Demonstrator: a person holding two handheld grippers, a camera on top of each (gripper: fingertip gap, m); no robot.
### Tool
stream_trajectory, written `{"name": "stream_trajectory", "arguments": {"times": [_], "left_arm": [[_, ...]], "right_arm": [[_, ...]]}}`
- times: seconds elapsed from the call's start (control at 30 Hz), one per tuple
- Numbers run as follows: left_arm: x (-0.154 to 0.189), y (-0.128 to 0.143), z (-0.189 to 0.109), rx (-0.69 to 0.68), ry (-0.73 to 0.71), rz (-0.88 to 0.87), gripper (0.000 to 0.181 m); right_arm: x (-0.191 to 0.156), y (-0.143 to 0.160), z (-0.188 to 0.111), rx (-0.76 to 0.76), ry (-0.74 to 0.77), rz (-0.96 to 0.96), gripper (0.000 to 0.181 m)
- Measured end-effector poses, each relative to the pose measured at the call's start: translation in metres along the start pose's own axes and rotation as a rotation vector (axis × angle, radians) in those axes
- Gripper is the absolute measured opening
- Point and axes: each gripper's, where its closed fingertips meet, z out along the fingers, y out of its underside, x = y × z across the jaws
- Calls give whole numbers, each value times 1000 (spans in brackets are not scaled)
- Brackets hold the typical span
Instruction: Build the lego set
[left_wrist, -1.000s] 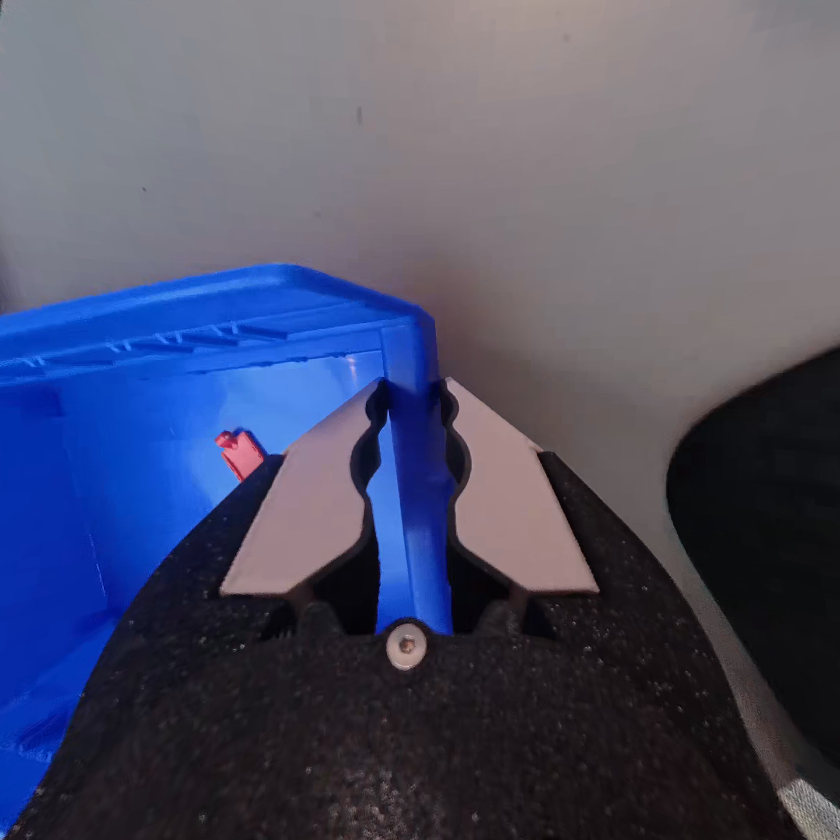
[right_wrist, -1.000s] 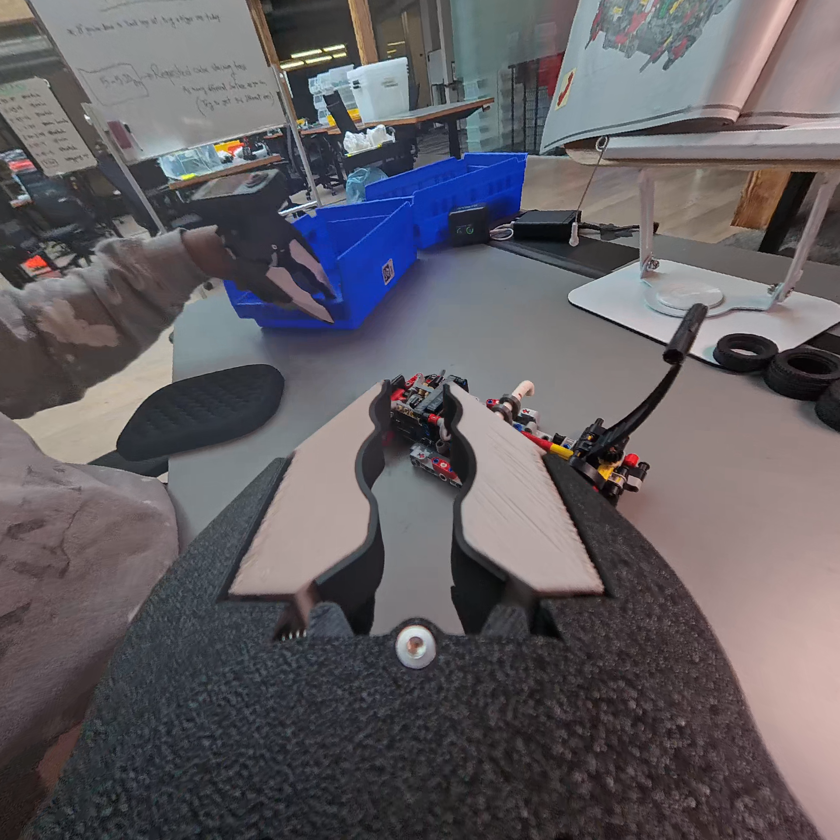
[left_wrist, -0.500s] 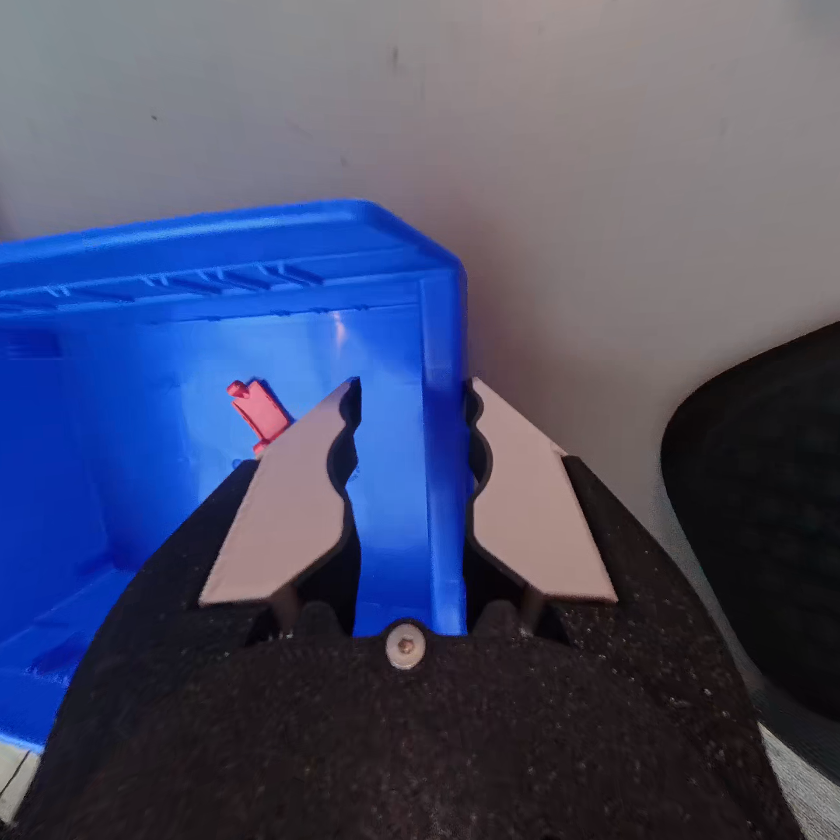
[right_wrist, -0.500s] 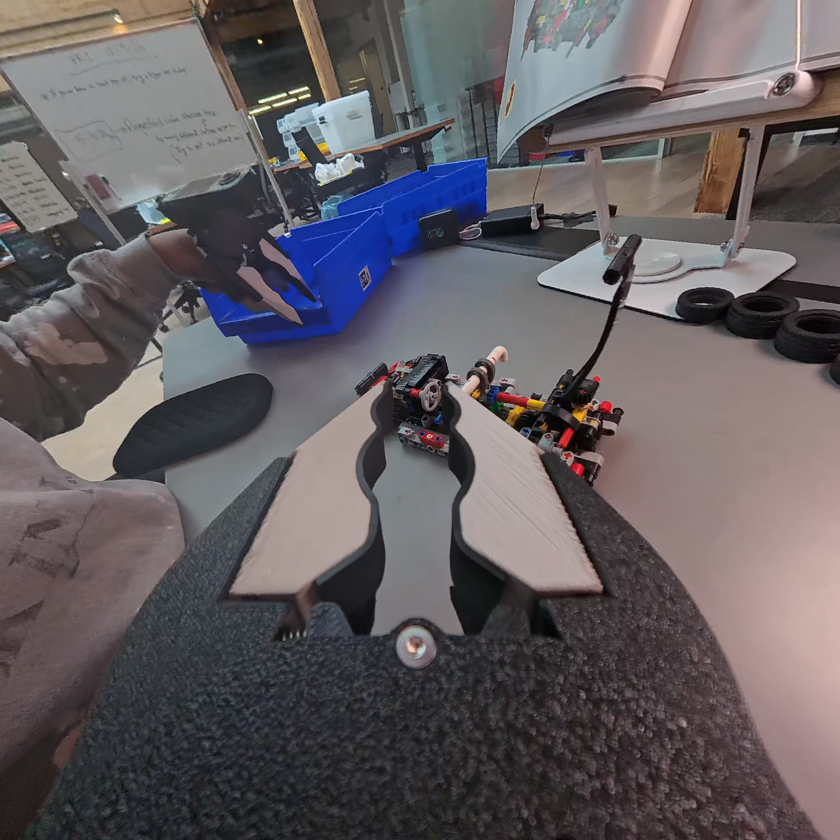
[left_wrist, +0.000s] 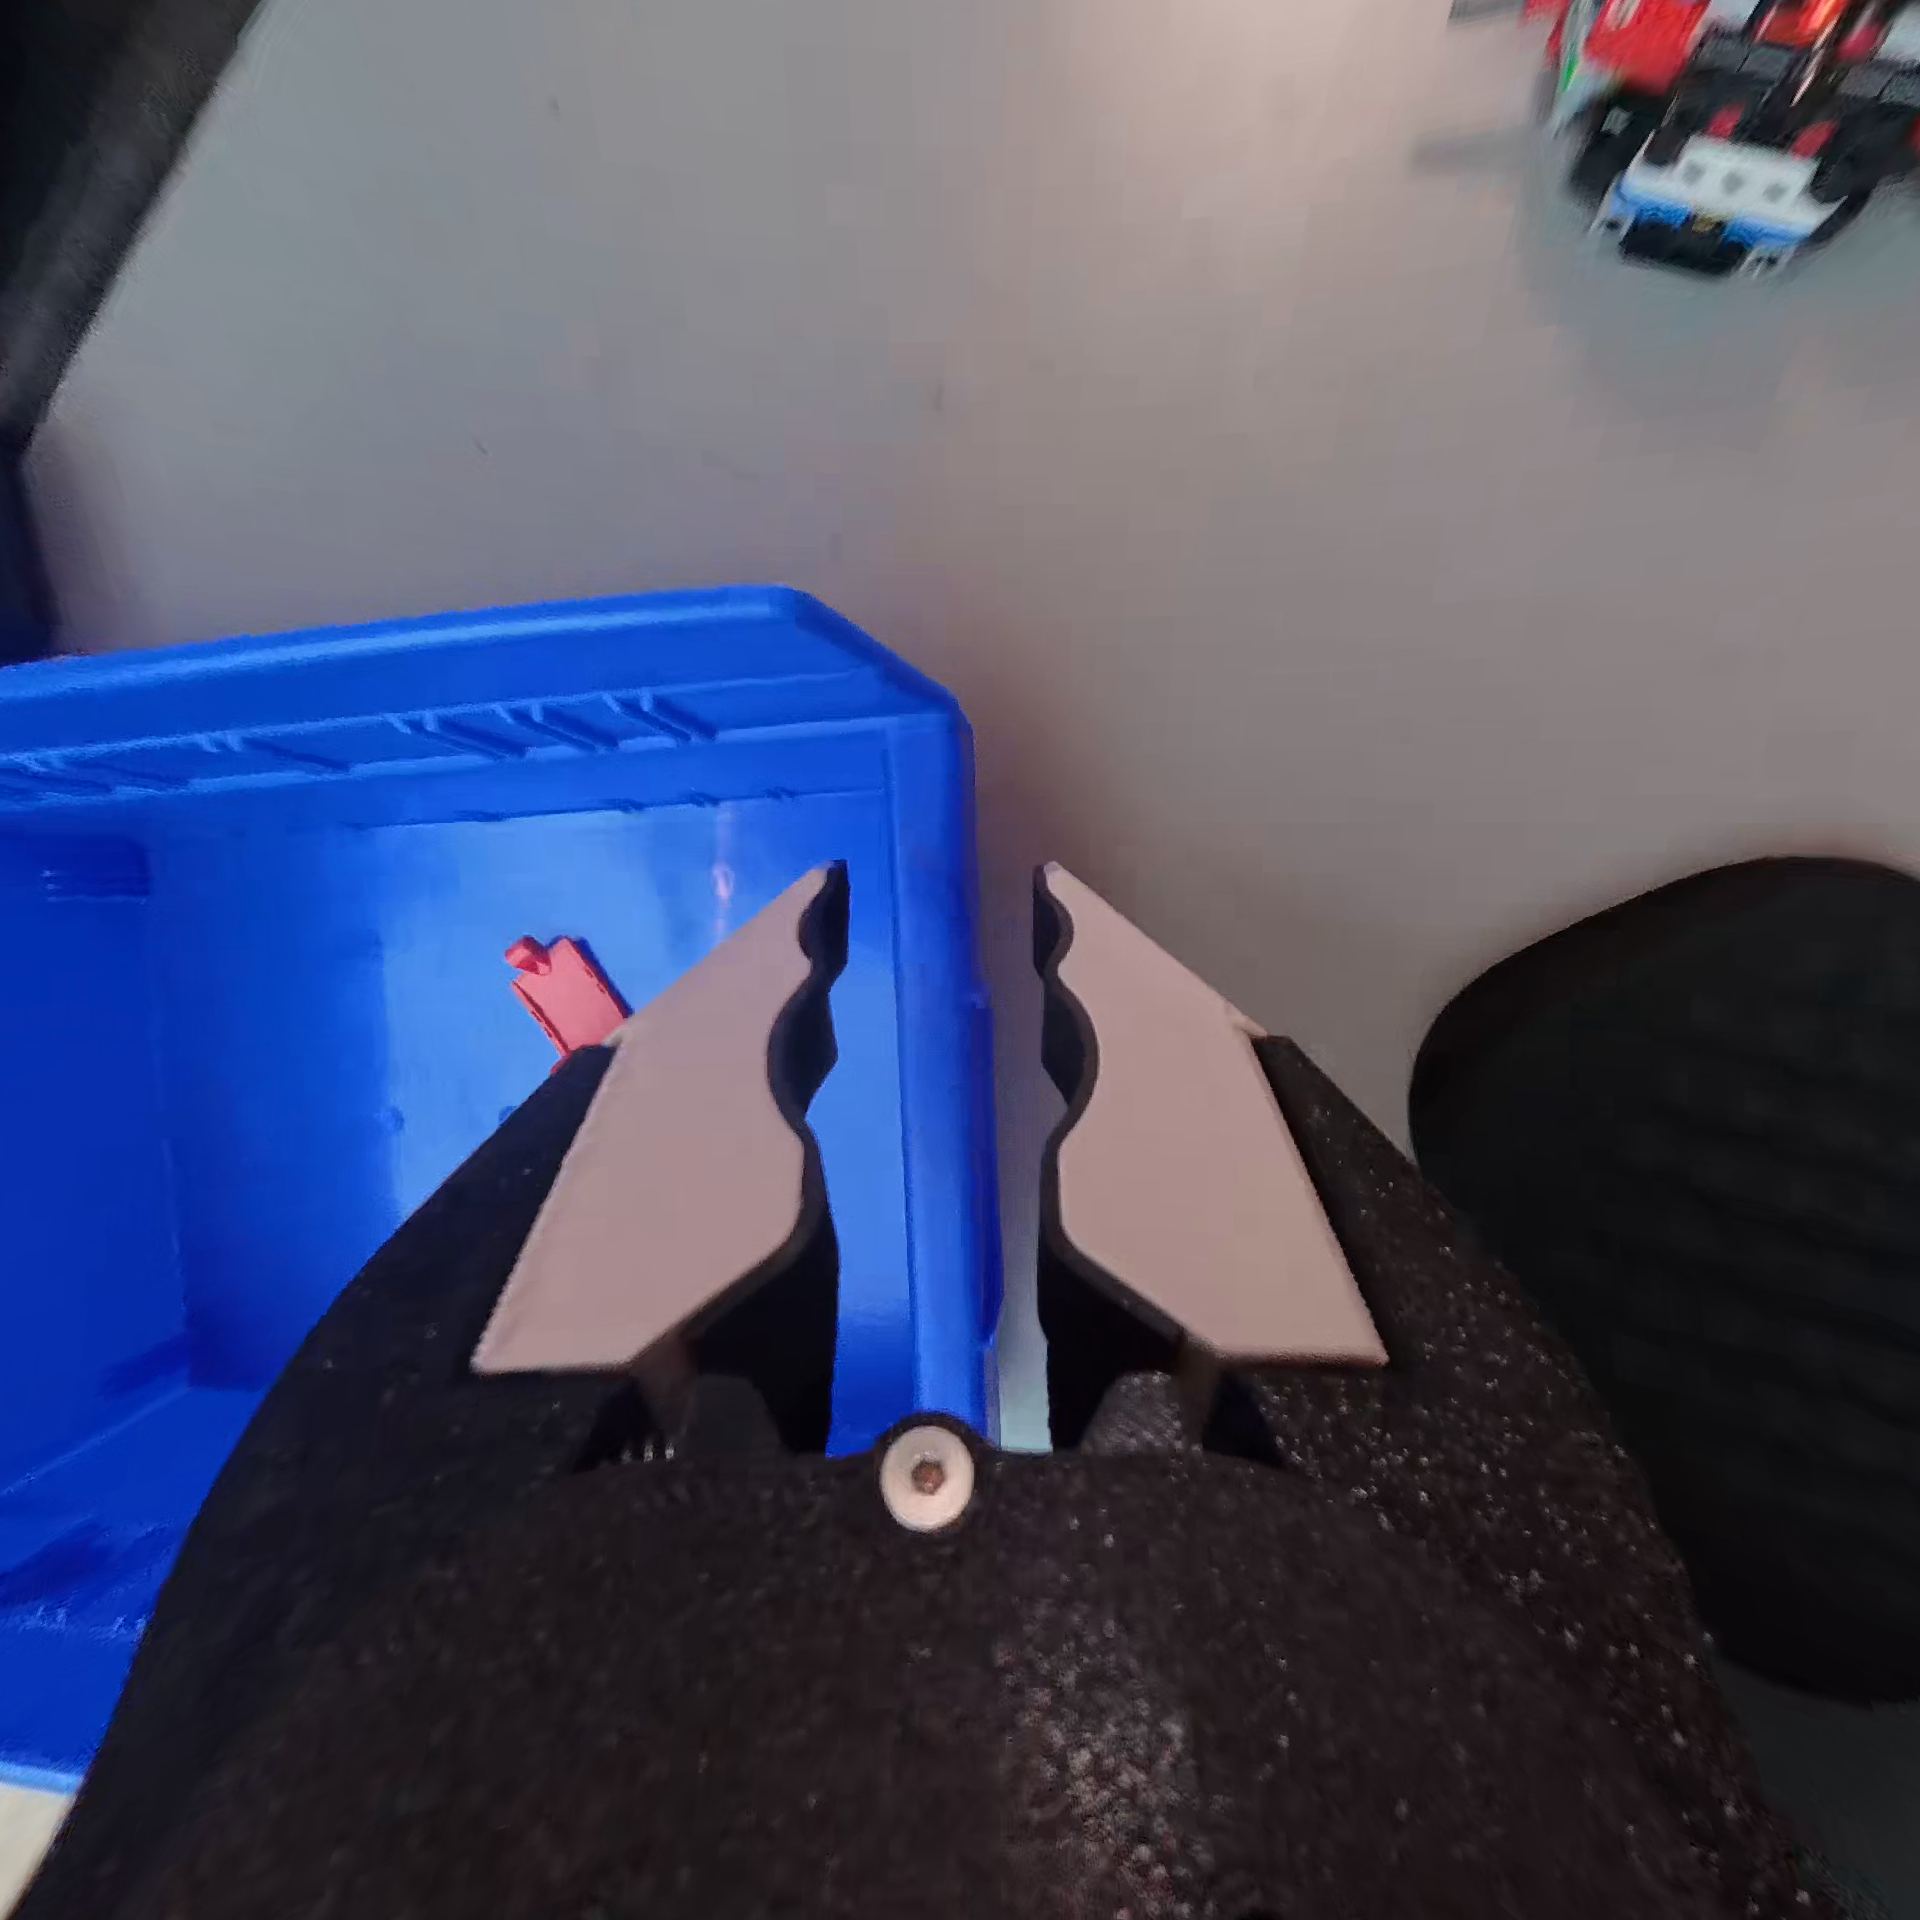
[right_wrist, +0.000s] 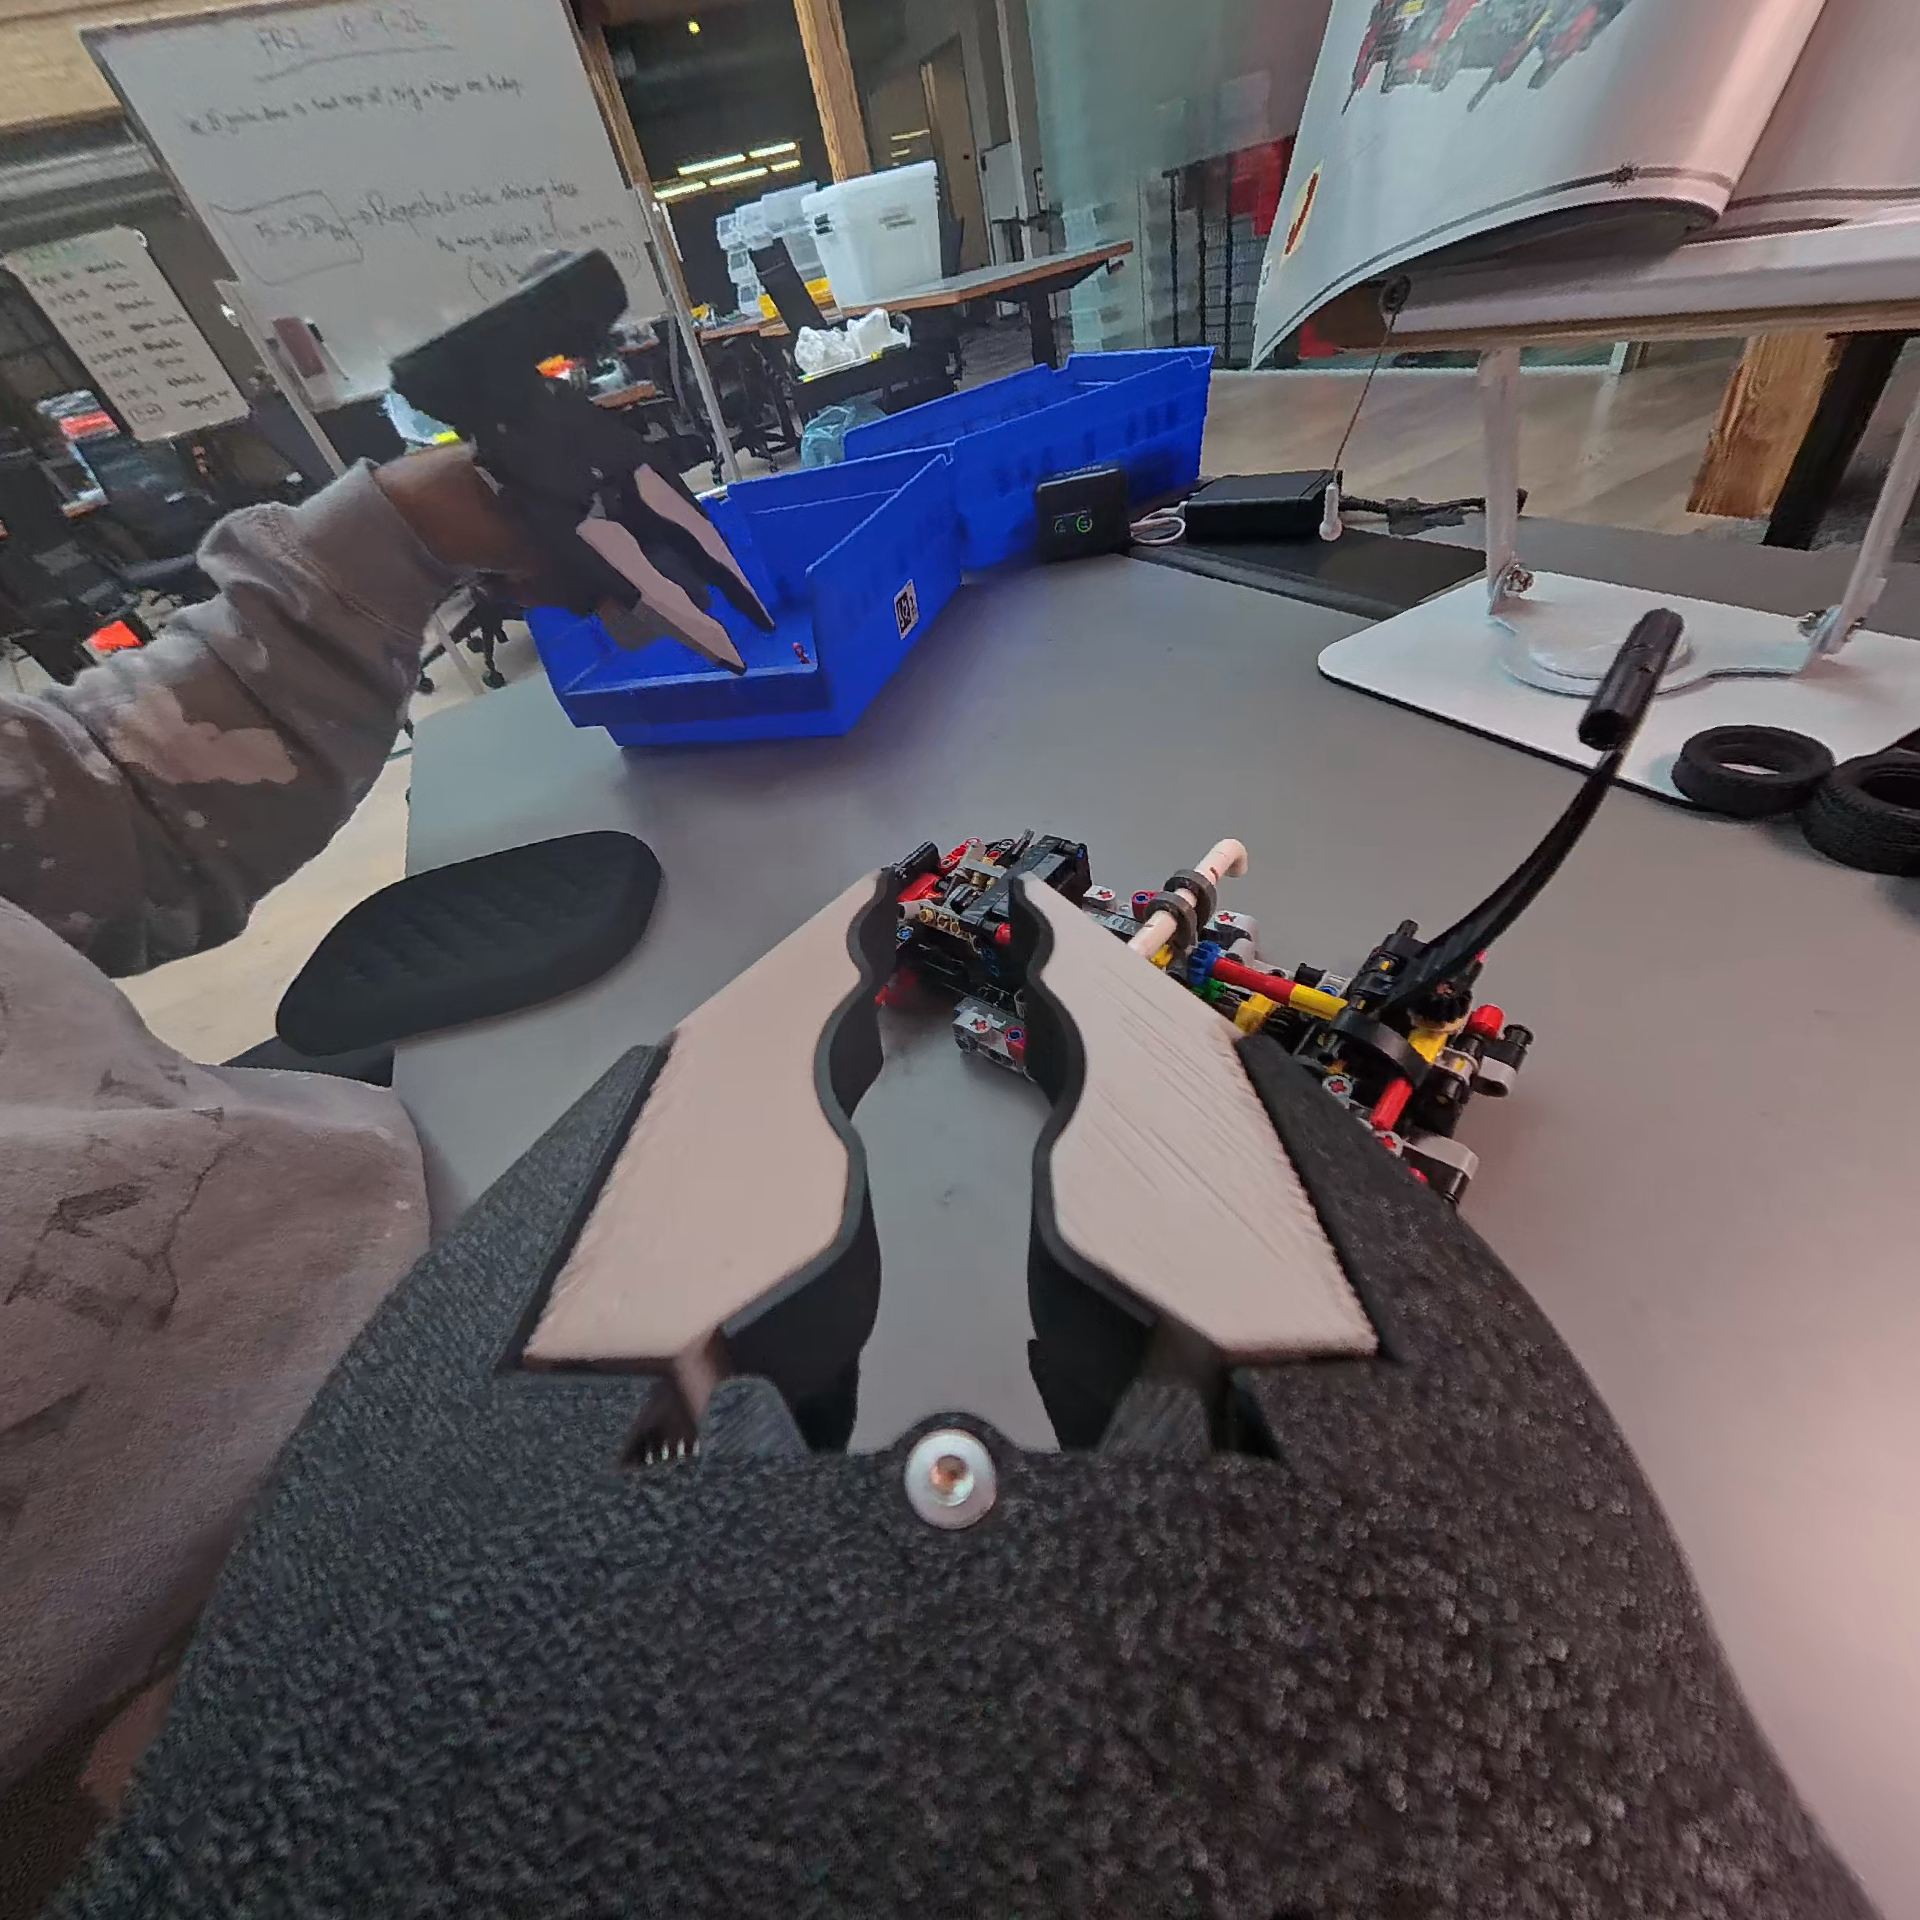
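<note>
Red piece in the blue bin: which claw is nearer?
Left. The left claw hangs open over the blue bin, just beside the red piece. The right claw is across the table at the lego model.

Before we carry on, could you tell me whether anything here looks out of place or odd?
Only one thing: the open left gripper straddles the blue bin wall instead of lining up with the small red piece inside.

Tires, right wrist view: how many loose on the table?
2 in view: one tire lying flat by the white stand base, a second tire cut by the right edge. More may sit out of frame.
</note>
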Motion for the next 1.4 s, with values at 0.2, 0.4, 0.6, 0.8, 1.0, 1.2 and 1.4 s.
{"name": "stream_trajectory", "arguments": {"times": [0.2, 0.4, 0.6, 0.8, 1.0, 1.2, 1.4], "left_arm": [[14, -124, -77, 708, 10, -78, 47], [12, -233, -49, 1056, 256, -469, 48], [-34, -277, 39, 945, 171, -623, 62], [-66, -265, 63, 933, 85, -662, 62], [-73, -260, 68, 925, 39, -635, 61], [-73, -255, 70, 903, 37, -622, 61], [-74, -251, 67, 904, 24, -607, 60]], "right_arm": [[20, -20, 3, 41, 53, -47, 19], [67, -105, 20, 122, 182, -231, 9], [139, -105, 52, -133, 198, -162, 38], [110, -7, 32, -564, 24, -113, 85], [153, 14, 16, -519, 270, -24, 4], [187, 12, -19, -454, 480, 67, 4], [191, 0, -41, -398, 550, 67, 53]]}}
